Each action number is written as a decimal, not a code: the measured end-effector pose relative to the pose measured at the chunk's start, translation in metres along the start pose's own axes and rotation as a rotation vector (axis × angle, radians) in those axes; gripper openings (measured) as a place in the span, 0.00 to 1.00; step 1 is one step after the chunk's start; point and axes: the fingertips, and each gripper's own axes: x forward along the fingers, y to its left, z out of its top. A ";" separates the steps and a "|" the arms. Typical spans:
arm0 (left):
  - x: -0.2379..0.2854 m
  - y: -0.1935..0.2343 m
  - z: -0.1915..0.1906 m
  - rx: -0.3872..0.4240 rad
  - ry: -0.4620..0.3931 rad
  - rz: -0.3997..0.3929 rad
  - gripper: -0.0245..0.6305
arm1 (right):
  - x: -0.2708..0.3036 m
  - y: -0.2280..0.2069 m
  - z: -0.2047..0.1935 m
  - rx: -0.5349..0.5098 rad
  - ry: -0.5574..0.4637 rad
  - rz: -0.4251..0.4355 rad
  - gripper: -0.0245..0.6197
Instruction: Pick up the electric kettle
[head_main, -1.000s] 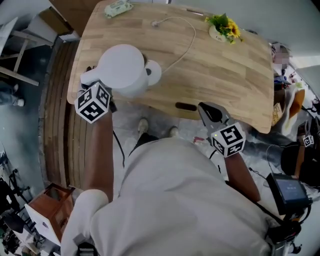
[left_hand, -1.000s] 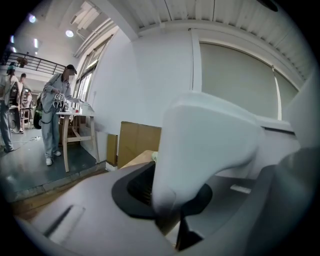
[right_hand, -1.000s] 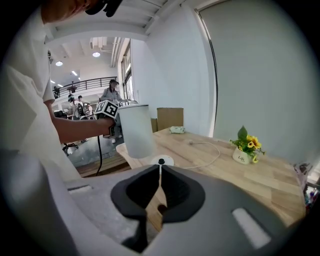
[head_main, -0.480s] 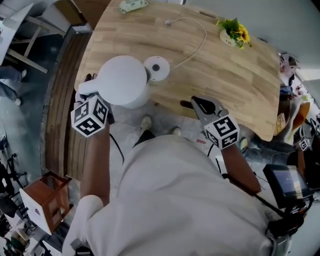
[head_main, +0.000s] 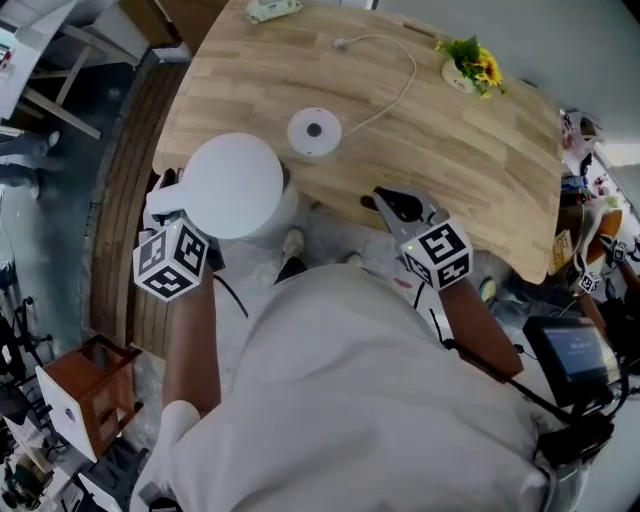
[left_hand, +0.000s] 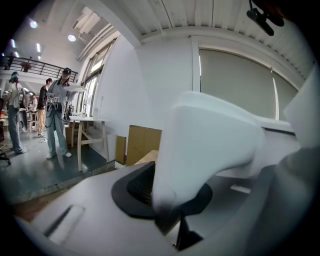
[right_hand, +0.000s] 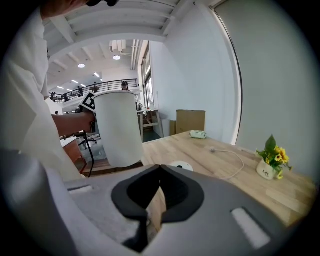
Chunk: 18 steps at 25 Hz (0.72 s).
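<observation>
While the left gripper (head_main: 172, 205) is clamping the electric kettle (head_main: 232, 185) by its handle (left_hand: 200, 140), the round base (head_main: 314, 131) is sitting ahead-right of it; the right gripper (head_main: 393, 203) is hovering with narrowed jaws, holding nothing.

By the table's near edge, the kettle (head_main: 232, 185) is white plastic, smooth and matt, handle included. The table (head_main: 470, 150) is pale wood laid in long strips, the grain showing under a dull finish. On the table, the base (head_main: 314, 131) is a white plastic disc with a slight sheen, and the cord (head_main: 395, 90) has a smooth white sheath. The pot (head_main: 455, 72) at the table's far side looks like glazed white ceramic. The left gripper (left_hand: 172, 215) and right gripper (head_main: 390, 202) have grey matt plastic shells with black ribbed pads (right_hand: 180, 195). The shirt (head_main: 370, 400) is white cloth, softly creased.
</observation>
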 end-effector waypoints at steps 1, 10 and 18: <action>-0.002 0.000 -0.001 -0.004 0.000 0.002 0.13 | 0.001 0.001 0.000 -0.003 0.001 0.005 0.04; -0.013 -0.002 -0.003 -0.009 0.007 0.006 0.13 | 0.005 0.011 0.001 -0.017 0.005 0.031 0.04; -0.015 -0.006 -0.002 -0.001 0.009 -0.001 0.13 | 0.004 0.012 -0.001 -0.011 0.004 0.031 0.04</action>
